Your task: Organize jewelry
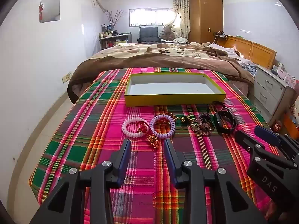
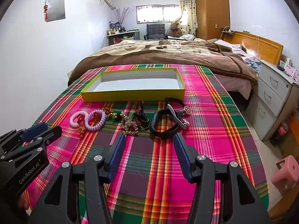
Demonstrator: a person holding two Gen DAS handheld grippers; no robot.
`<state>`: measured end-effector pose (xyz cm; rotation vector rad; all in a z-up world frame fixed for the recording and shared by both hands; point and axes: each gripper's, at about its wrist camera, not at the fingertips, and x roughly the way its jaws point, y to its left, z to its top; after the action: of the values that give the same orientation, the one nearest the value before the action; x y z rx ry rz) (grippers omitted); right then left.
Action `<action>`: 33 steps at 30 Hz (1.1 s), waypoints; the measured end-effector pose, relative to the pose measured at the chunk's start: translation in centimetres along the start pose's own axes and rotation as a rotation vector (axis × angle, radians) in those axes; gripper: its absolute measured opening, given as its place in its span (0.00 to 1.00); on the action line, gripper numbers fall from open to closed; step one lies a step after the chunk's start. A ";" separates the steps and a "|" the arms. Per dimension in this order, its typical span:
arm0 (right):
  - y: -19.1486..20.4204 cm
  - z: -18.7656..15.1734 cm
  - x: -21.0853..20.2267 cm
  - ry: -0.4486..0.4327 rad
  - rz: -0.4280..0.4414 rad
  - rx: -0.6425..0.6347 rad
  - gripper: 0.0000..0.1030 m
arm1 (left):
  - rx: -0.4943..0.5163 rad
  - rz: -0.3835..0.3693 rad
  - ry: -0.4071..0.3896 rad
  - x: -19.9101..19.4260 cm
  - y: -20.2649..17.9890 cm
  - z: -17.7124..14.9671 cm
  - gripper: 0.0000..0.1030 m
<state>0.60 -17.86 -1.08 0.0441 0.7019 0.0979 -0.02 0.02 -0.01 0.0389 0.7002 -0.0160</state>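
Note:
A row of jewelry lies on the plaid cloth (image 1: 104,130) in front of an empty yellow box (image 1: 174,85) (image 2: 133,85). From the left: a pink coil bracelet (image 1: 133,127) (image 2: 77,119), a purple coil bracelet (image 1: 162,127) (image 2: 95,120), a red and gold charm (image 1: 152,141), gold beads (image 1: 186,118), a rhinestone cluster (image 2: 129,125), dark beads (image 2: 143,118), a black band (image 1: 223,121) (image 2: 163,124) and a grey strap (image 2: 176,116). My left gripper (image 1: 147,145) is open, just short of the charm. My right gripper (image 2: 148,140) is open, just short of the black band.
A bed with a brown blanket (image 1: 158,56) lies beyond the table. A grey drawer cabinet (image 2: 271,97) stands at the right, with a pink stool (image 2: 286,171) on the floor near it. White wall at the left.

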 end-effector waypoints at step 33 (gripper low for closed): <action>-0.4 0.0 -1.3 -0.031 -0.008 0.014 0.53 | 0.007 0.010 -0.005 -0.9 -0.3 0.1 0.35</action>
<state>-0.39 -18.38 -0.27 0.0564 0.6718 0.0839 -0.69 -0.25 0.64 0.0488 0.6952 -0.0083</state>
